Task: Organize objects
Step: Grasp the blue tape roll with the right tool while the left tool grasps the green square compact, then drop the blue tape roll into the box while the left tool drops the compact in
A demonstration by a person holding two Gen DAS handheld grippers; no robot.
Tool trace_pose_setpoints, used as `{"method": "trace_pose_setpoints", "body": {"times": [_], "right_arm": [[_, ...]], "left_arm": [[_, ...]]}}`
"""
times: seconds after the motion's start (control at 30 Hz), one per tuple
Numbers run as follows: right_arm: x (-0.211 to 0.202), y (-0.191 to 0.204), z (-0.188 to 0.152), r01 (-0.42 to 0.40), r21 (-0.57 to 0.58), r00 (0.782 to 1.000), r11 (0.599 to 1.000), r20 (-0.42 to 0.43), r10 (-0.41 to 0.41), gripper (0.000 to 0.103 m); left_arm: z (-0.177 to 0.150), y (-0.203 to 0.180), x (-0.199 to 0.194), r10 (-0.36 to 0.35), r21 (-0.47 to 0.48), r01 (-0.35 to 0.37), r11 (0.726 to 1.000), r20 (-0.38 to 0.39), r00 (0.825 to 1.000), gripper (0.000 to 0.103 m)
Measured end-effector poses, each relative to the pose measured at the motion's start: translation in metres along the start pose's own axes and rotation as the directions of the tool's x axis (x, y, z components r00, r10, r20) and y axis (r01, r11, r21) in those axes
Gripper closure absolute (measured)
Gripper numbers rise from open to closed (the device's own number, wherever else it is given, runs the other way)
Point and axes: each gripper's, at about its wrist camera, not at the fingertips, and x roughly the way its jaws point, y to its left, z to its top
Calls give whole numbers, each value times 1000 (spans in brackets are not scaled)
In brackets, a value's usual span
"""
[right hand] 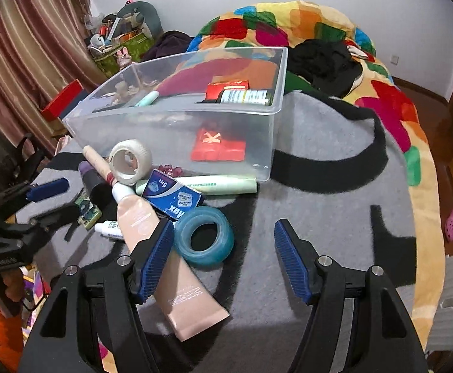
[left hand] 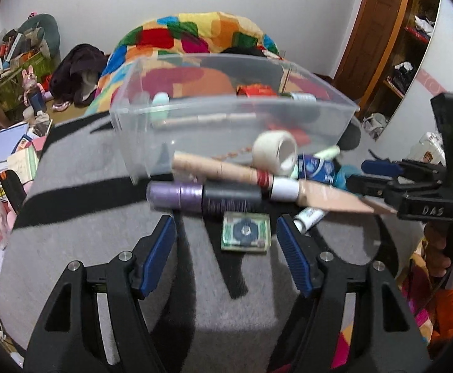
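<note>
A clear plastic bin [left hand: 127, 143] [right hand: 273, 136] stands on a grey and black blanket and holds red boxes [right hand: 218, 149], a white bottle [right hand: 245, 97] and a mint tube [right hand: 147, 98]. Loose items lie in front of it: a purple tube [left hand: 201, 197], a small green box [left hand: 245, 232], a white tape roll [left hand: 276, 152] [right hand: 130, 161], a blue box [right hand: 173, 197], a teal ring [right hand: 204, 237] and a beige tube [right hand: 170, 267]. My left gripper [left hand: 226, 237] is open around the green box. My right gripper [right hand: 223, 248] is open just above the teal ring.
A colourful quilt [right hand: 288, 21] and dark clothes [right hand: 322, 59] lie behind the bin. Cluttered bags and boxes [left hand: 15, 62] stand to the left by a curtain [right hand: 24, 56]. A wooden door [left hand: 372, 25] and shelves are at the right.
</note>
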Motion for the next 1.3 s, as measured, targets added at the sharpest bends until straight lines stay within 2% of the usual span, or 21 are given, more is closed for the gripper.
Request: {"method": "trace_pose_setpoints", "body": {"times": [0.27, 0.43, 0.5, 0.53, 0.77, 0.8, 0.83, 1.13, 1.3], "right_arm": [[-1, 10, -6, 10, -36, 1000, 999, 6, -9, 40], [-2, 13, -7, -2, -53, 1000, 999, 15, 3, 53], [-2, 14, -6, -15, -61, 1000, 998, 14, 16, 58], [-2, 15, -6, -21, -67, 1000, 998, 15, 22, 62], [-5, 16, -7, -35, -59, 999, 998, 26, 36, 68], [-6, 14, -7, -32, -53, 999, 998, 32, 34, 88], [-7, 12, -6, -26, -48, 999, 999, 30, 27, 89], [-11, 3, -2, -24, -9, 999, 1000, 46, 25, 89], [-26, 8, 10, -32, -15, 995, 999, 98, 33, 89]], "left_arm": [[-5, -4, 11, 8, -9, -8, 1000, -4, 1000, 37], [-7, -9, 12, 43, 9, -43, 999, 20, 999, 56], [-7, -8, 11, 46, 9, -46, 999, 24, 999, 68], [-8, -7, 10, 48, 7, -48, 999, 26, 999, 69], [-10, -1, 0, 55, -16, -54, 998, 50, 997, 70], [-9, 1, -3, 53, -20, -52, 998, 59, 997, 70], [-9, 1, -5, 53, -21, -52, 998, 64, 997, 70], [8, 2, -32, 41, -35, -37, 999, 151, 988, 70], [23, 4, -42, 46, -43, -39, 998, 194, 980, 70]]}}
